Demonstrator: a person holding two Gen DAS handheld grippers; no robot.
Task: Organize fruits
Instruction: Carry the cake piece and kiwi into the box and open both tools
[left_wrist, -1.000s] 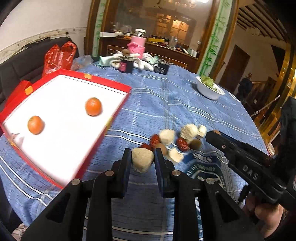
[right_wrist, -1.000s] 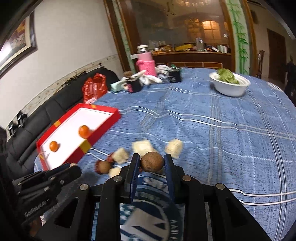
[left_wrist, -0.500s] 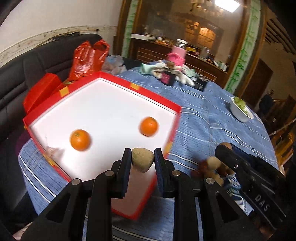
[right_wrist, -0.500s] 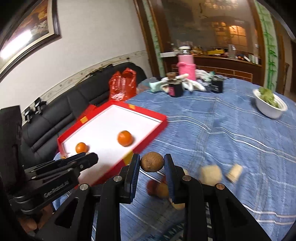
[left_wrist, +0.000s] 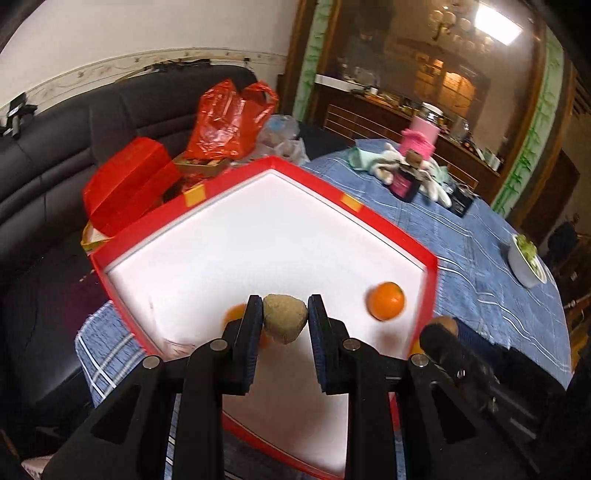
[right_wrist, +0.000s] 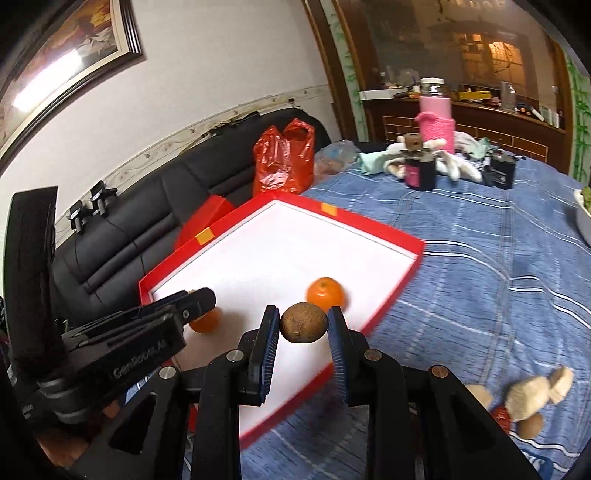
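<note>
My left gripper (left_wrist: 284, 319) is shut on a pale tan, lumpy fruit (left_wrist: 285, 318) and hangs over the white floor of the red-rimmed tray (left_wrist: 321, 188). One orange (left_wrist: 386, 301) lies in the tray to its right; a second orange (left_wrist: 234, 314) shows partly behind the left finger. My right gripper (right_wrist: 303, 326) is shut on a round brown fruit (right_wrist: 303, 327) above the tray's (right_wrist: 384, 304) near right edge, with an orange (right_wrist: 325, 293) just beyond it. The left gripper (right_wrist: 192, 304) shows at the left, over the other orange (right_wrist: 205, 323).
Several loose fruits (right_wrist: 526, 398) lie on the blue checked tablecloth (right_wrist: 480, 266) at lower right. A red plastic bag (left_wrist: 225, 122) and red boxes (left_wrist: 129, 188) sit on the black sofa behind the tray. A pink-wrapped jar (right_wrist: 436, 118), dark jar (right_wrist: 419, 170) and white bowl (left_wrist: 526, 260) stand farther off.
Both grippers have swept left from the fruit pile to over the tray, each still holding its fruit. The tray now fills the left wrist view.
</note>
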